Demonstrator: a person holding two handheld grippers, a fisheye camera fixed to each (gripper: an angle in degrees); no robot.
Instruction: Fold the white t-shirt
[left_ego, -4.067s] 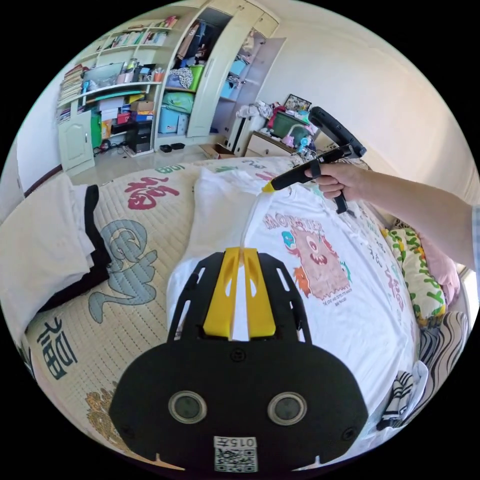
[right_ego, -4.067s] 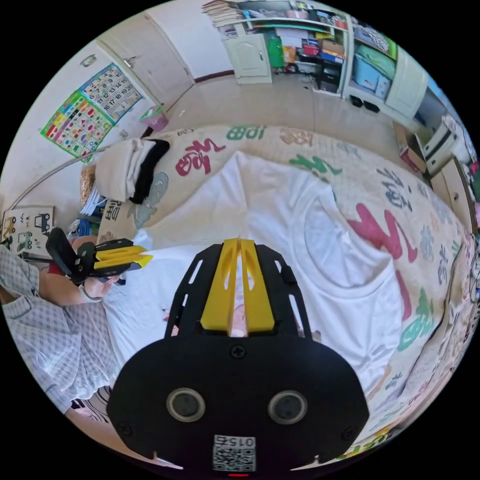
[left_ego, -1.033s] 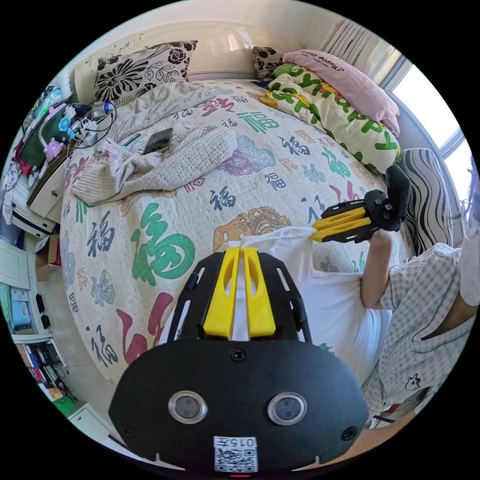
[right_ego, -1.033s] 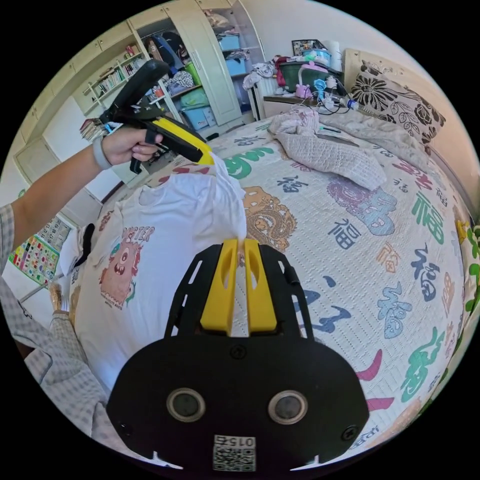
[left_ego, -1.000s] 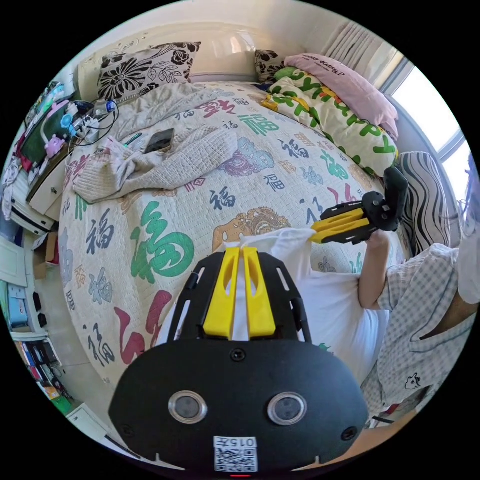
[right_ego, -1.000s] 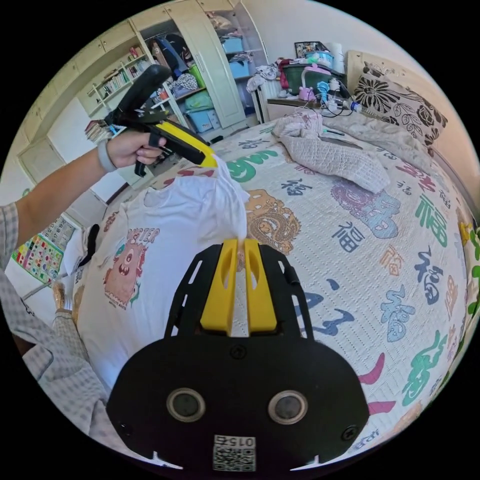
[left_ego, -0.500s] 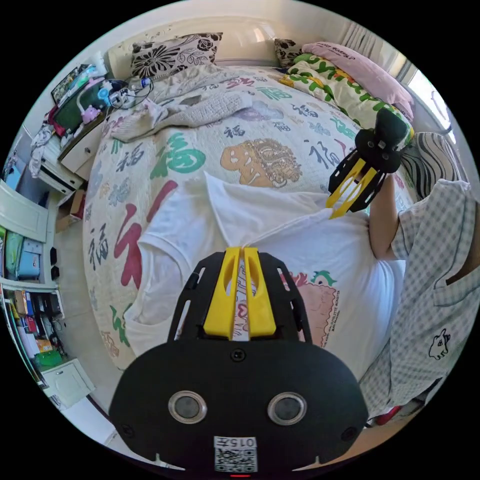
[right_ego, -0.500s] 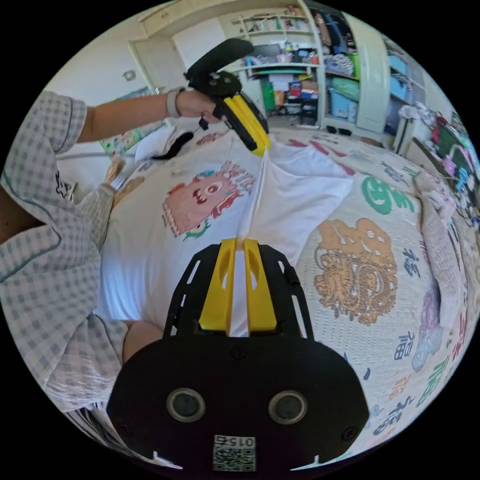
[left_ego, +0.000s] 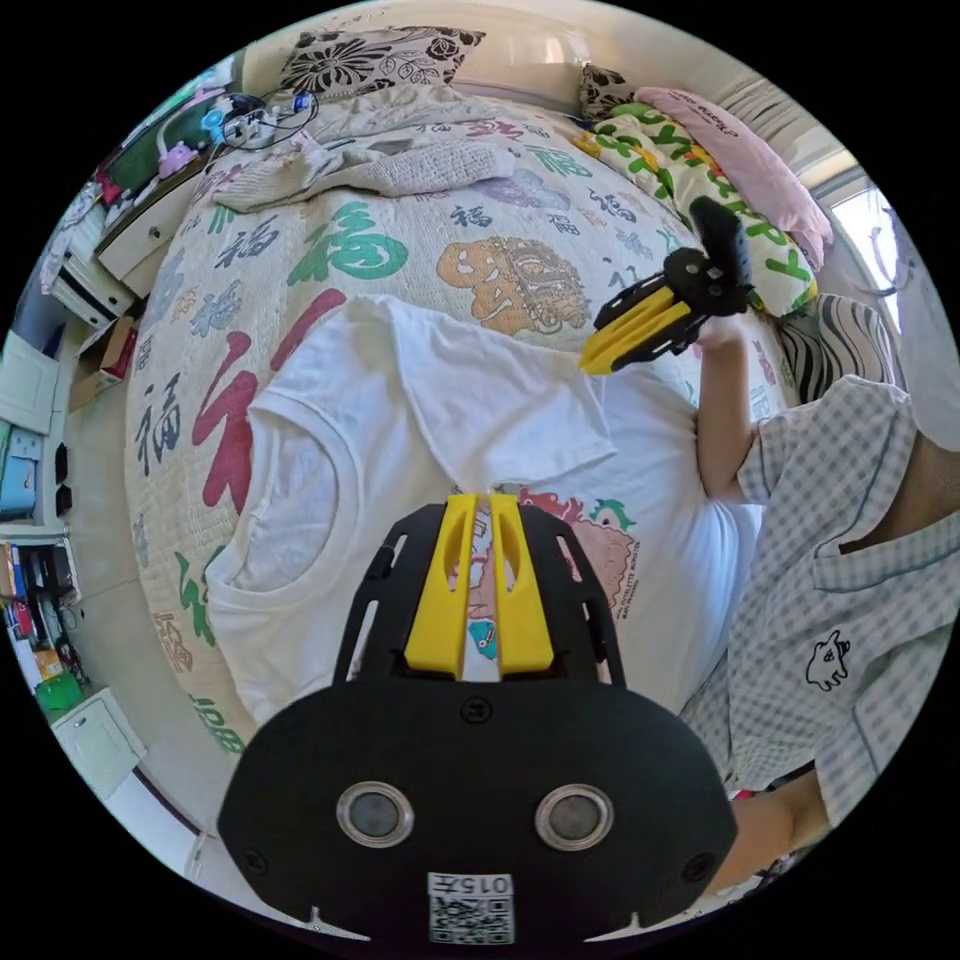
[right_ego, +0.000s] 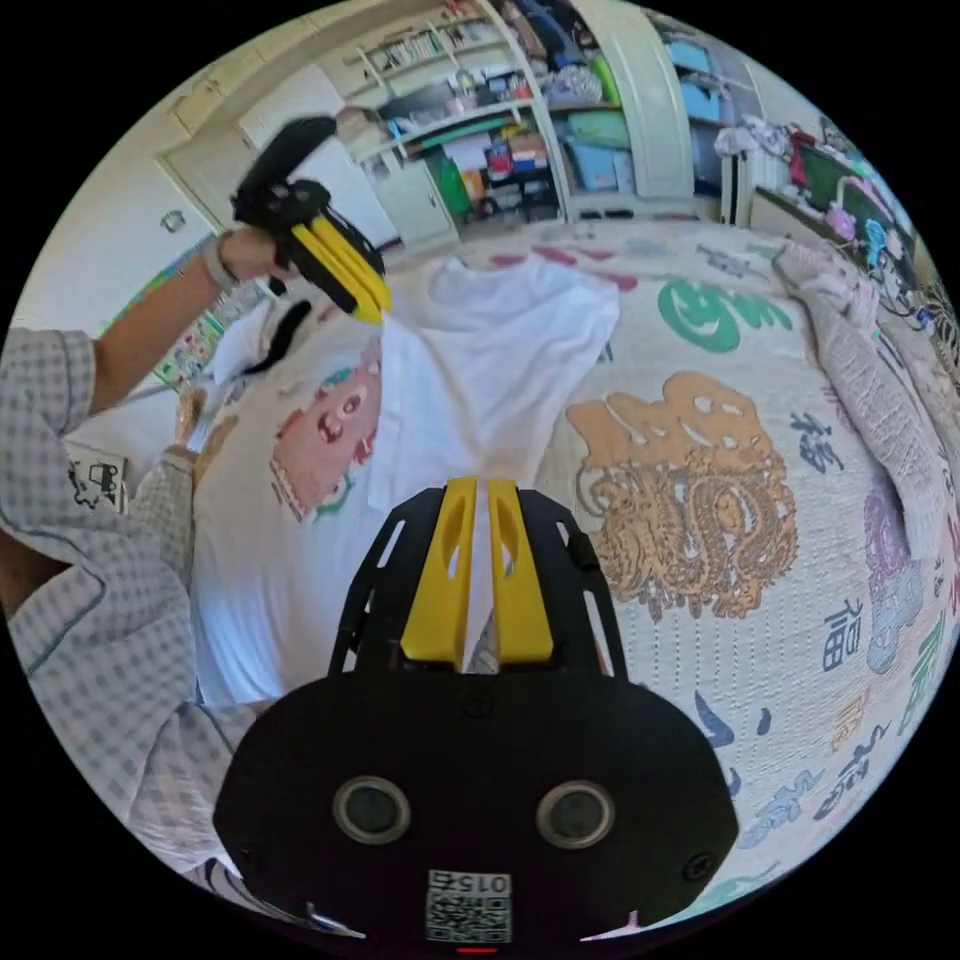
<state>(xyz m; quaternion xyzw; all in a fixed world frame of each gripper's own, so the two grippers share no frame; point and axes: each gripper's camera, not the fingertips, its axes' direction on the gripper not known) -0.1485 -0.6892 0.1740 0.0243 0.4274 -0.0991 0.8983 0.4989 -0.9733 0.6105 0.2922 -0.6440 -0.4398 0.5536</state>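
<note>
Two grippers: the left gripper (left_ego: 479, 497) has its jaws nearly closed above one white t-shirt (left_ego: 330, 440) spread on the bed (left_ego: 350, 250); the right gripper (right_ego: 477, 485) is likewise narrowed and free. Half a second ago both pinched the now-dropped folded side.

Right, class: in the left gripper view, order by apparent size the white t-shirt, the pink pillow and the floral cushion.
1. white t-shirt, clearly largest.
2. and 3. pink pillow and floral cushion look alike; both lie far off, so unranked.
</note>
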